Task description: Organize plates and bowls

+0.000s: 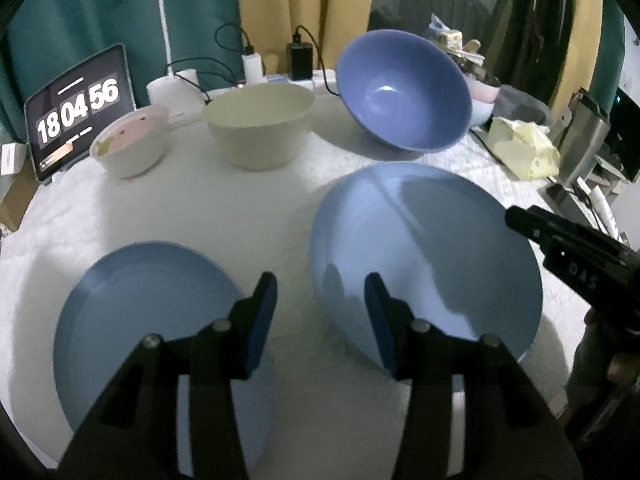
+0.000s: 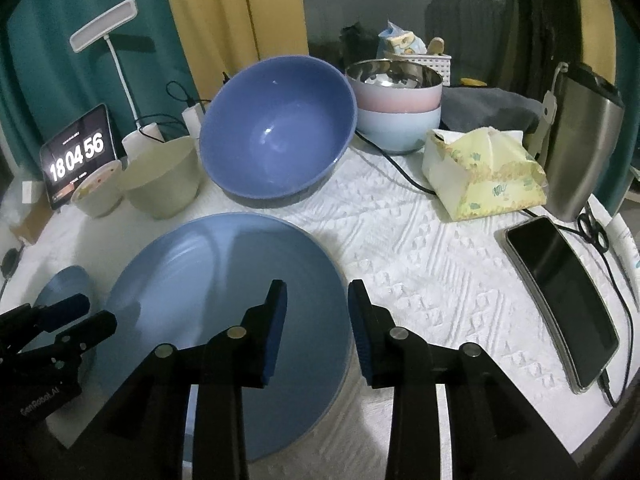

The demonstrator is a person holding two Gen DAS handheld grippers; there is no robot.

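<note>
A large light-blue plate (image 1: 432, 248) (image 2: 224, 304) lies on the white tablecloth. A smaller blue plate (image 1: 148, 320) (image 2: 66, 284) lies to its left. Behind stand a tilted big blue bowl (image 1: 404, 88) (image 2: 276, 136), a cream bowl (image 1: 260, 128) (image 2: 164, 176) and a small white bowl (image 1: 130, 140) (image 2: 98, 190). My left gripper (image 1: 320, 292) is open and empty, hovering between the two plates. My right gripper (image 2: 318, 300) is open and empty over the large plate's right rim; it also shows in the left wrist view (image 1: 516, 218).
A tablet clock (image 2: 76, 156), a desk lamp (image 2: 104, 26) and chargers stand at the back left. Stacked pink and blue bowls (image 2: 400, 108), a tissue pack (image 2: 484, 172), a steel flask (image 2: 580, 140) and a phone (image 2: 564, 304) occupy the right side.
</note>
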